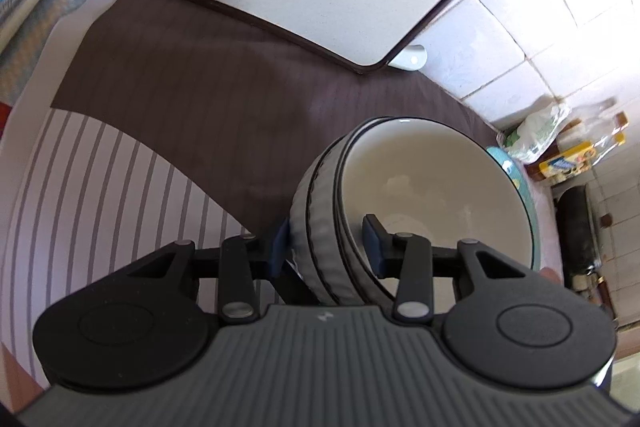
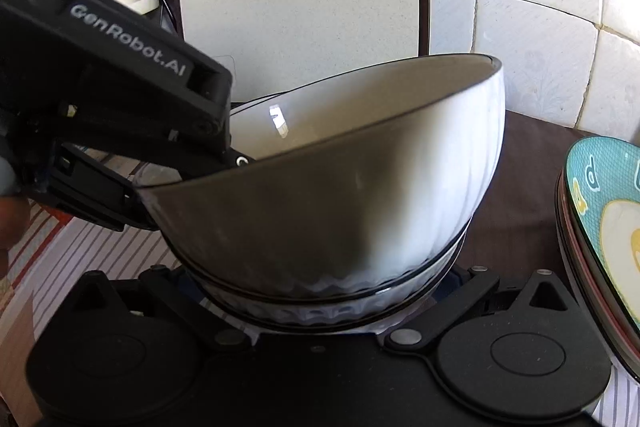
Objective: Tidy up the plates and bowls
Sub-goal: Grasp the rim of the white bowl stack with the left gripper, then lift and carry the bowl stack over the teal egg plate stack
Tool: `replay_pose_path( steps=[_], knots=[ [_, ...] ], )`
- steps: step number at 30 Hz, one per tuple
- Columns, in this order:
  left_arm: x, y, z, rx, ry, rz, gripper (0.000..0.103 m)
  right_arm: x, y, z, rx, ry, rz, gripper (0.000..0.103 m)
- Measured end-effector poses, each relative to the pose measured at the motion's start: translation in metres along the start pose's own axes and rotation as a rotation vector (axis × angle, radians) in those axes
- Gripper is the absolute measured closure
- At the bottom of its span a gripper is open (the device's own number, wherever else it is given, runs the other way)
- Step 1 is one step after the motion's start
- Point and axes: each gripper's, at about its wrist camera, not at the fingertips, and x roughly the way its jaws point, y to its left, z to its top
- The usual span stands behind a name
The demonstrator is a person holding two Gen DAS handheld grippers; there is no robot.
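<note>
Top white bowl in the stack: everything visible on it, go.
The top white ribbed bowl looks like glazed ceramic, with a thin dark rim line and a plain cream inside. It is tilted, nested in at least one matching bowl. The left gripper straddles the stacked rims at one edge, one pad inside, one outside. The stack stands on a brown striped cloth, beside a teal patterned plate.

Left tongs [image 1: 326,247] clamp the rims of stacked white bowls [image 1: 420,195], tilted.
</note>
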Motion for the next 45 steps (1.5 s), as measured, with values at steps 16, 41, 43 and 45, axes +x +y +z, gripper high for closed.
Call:
replay_pose_path(
  steps=[16, 41, 43, 45],
  knots=[
    [-0.036, -0.023, -0.019, 0.062, 0.008, 0.051, 0.066, -0.031, -0.009, -0.019, 0.052, -0.051, 0.056, 0.000],
    [-0.090, -0.162, -0.041, 0.209, 0.000, -0.010, 0.066, -0.165, -0.066, -0.008, 0.042, -0.148, -0.001, 0.000],
    [-0.081, -0.175, -0.040, 0.217, 0.007, -0.021, 0.066, -0.168, -0.079, -0.008, 0.048, -0.147, -0.013, 0.000],
    [-0.071, -0.187, -0.038, 0.224, 0.017, -0.036, 0.066, -0.174, -0.092, -0.006, 0.050, -0.148, -0.029, 0.000]
  ],
)
